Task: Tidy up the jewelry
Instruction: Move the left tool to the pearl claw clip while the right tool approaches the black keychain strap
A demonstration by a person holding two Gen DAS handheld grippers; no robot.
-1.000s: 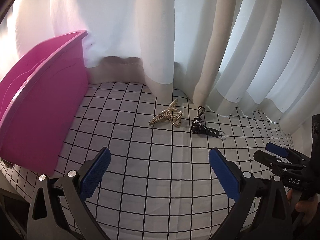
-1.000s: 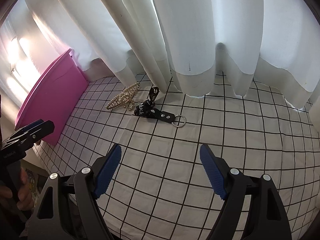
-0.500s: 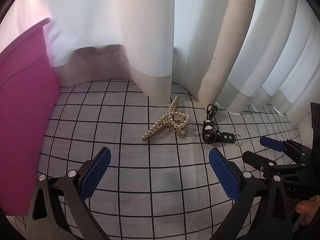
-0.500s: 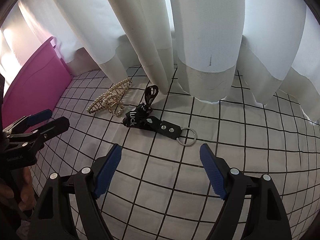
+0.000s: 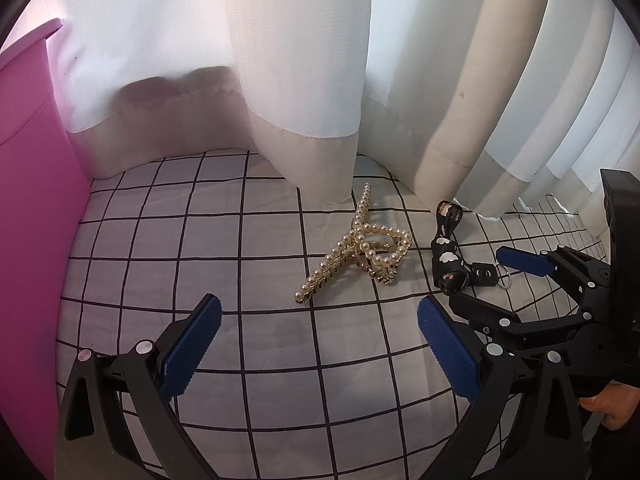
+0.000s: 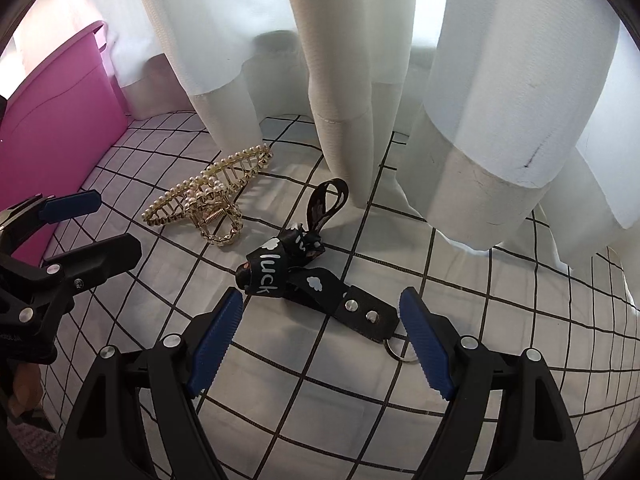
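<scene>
Jewelry, two pieces, laid close together but apart on the checked cloth (image 5: 200,240), near the curtain (image 5: 304,60) hem. Item one: pearl hair claw (image 5: 356,250), gold-toned, resting on its side. Item two: black strap keychain (image 6: 304,280), printed "luck", with riveted tab and metal ring (image 6: 398,350), loop end pointed toward the curtain.

Right gripper (image 6: 320,332): jaws spread wide, nothing held; the keychain's tab end is bracketed between the blue pads (image 6: 214,332), apparently lined up for a pinch.

Left gripper (image 5: 316,354): jaws likewise wide apart and empty, held short of the hair claw, judged to be aimed at it.

Pink bin (image 5: 28,200): set at the left edge of the cloth, presumed to be the receptacle. No piece is seen in it; its interior is hidden.
</scene>
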